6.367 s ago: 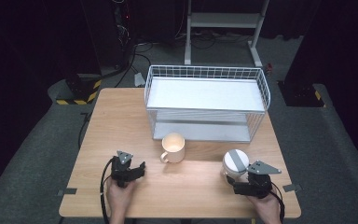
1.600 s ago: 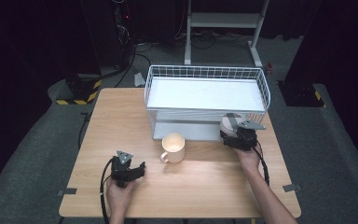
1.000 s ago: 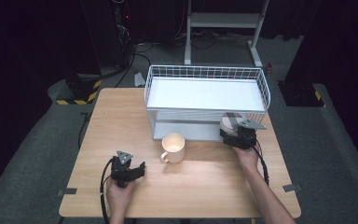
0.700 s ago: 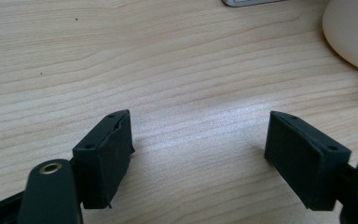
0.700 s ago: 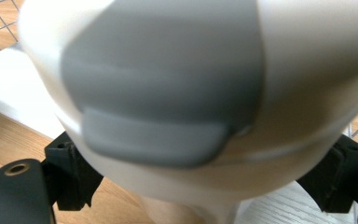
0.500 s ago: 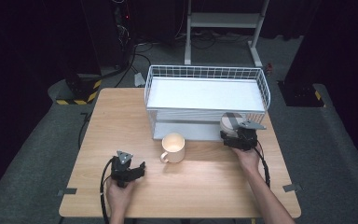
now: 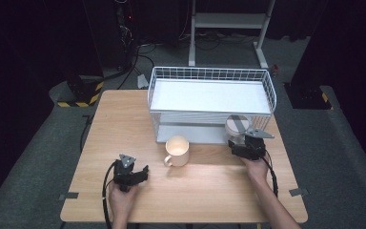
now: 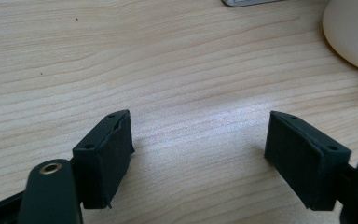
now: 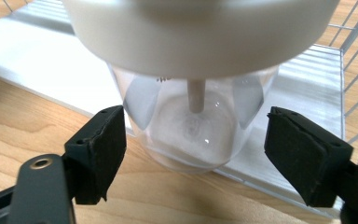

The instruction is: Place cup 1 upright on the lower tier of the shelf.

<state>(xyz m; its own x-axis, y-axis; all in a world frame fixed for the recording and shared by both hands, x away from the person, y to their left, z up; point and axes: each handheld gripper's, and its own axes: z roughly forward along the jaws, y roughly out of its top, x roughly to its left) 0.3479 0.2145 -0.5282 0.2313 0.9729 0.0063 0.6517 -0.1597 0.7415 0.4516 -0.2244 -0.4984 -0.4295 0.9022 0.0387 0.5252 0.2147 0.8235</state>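
Just set down: jar at the rack's front edge

Right now the right tool (image 7: 244,144) stands at the far right of the bench (image 7: 124,119), its jaws spread to either side of a clear jar (image 9: 193,126) with a pale lid (image 7: 237,123). In the right gripper view both pads stand off the glass with bench showing in the gaps; the jaws have just been closing a little, yet they do not press on it. The jar sits upright on the bench, touching or just beside the front edge of the wire rack (image 7: 209,76); which of the two I cannot tell.

My reading is that the placing step is at its end and the jar stands free. The next move calls for drawing the right tool straight back toward the person, jaws kept wide so neither pad clips the glass.

The left tool (image 7: 132,176) rests low at the near left, jaws spread over bare wood with nothing between them. A cream mug (image 7: 177,150) stands mid-bench, near that tool, and looks like the likely next pick.
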